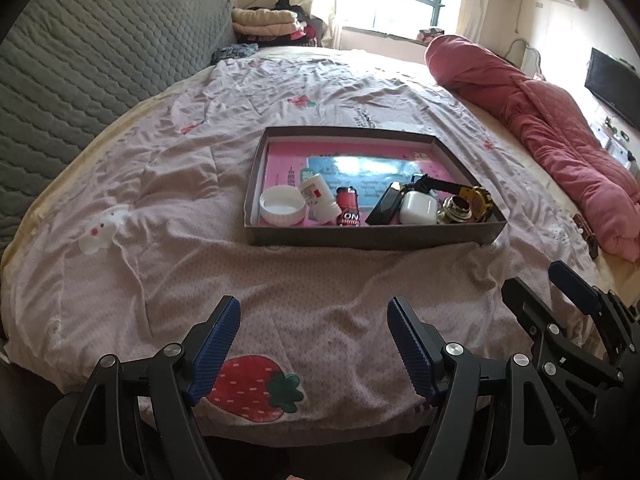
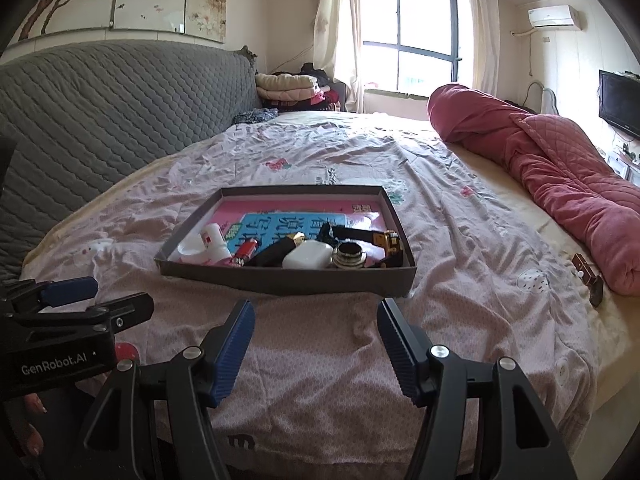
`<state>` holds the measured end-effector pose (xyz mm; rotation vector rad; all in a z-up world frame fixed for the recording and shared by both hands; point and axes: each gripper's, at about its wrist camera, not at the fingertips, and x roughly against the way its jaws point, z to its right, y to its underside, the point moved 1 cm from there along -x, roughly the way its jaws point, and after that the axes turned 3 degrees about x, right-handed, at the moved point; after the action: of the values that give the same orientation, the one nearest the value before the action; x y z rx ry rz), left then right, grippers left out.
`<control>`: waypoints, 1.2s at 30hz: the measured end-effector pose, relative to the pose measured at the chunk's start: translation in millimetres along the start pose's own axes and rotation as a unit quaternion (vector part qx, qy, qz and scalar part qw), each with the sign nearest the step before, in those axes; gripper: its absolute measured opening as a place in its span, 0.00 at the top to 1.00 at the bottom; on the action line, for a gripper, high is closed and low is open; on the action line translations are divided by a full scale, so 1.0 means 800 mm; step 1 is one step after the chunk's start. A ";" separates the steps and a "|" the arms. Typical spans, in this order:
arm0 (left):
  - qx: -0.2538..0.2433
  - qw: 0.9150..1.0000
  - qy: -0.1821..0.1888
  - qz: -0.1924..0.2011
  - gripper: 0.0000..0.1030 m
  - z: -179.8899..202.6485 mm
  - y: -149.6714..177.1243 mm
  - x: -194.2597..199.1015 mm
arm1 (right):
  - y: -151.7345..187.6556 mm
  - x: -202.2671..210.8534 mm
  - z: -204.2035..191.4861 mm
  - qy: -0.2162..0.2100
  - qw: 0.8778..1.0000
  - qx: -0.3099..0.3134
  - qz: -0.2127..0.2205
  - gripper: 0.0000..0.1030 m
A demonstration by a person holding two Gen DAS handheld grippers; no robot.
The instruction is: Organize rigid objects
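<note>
Both claws hang released and empty before the tray [image 1: 372, 236]: left gripper [image 1: 314, 344], marked "GenRobot.AI", and right gripper [image 2: 316, 346]. Inside the tray's near edge lie a white cap [image 1: 282, 205], a red can [image 1: 349, 212] reading "ON", and a white case [image 1: 418, 208].

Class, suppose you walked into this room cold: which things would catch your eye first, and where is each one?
First the shallow grey tray in the middle of the bed, its small objects crowded along the near edge: a white lid, a red can, a white case and a yellow watch. Next the rolled pink quilt along the bed's right side. Both the left gripper and the right gripper hover open in the foreground.
</note>
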<state>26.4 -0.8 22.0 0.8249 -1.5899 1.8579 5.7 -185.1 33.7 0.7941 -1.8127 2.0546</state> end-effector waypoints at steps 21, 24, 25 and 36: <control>-0.009 1.000 -0.025 -0.009 0.25 0.005 0.012 -0.021 | 0.020 -0.021 0.008 0.005 0.999 0.001 -0.035 0.39; -0.008 1.000 -0.025 -0.012 0.25 0.004 0.012 -0.023 | 0.021 -0.023 0.009 0.004 0.999 -0.002 -0.037 0.39; -0.008 1.000 -0.027 -0.013 0.25 0.004 0.013 -0.024 | 0.021 -0.024 0.010 0.002 0.999 -0.004 -0.039 0.39; -0.018 0.999 -0.025 -0.013 0.25 0.008 0.017 -0.022 | 0.022 -0.023 0.007 0.000 0.999 -0.003 -0.041 0.39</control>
<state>28.7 -9.2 0.4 0.8769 -1.6307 1.7992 11.9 -191.0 9.2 0.8533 -1.7547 1.9978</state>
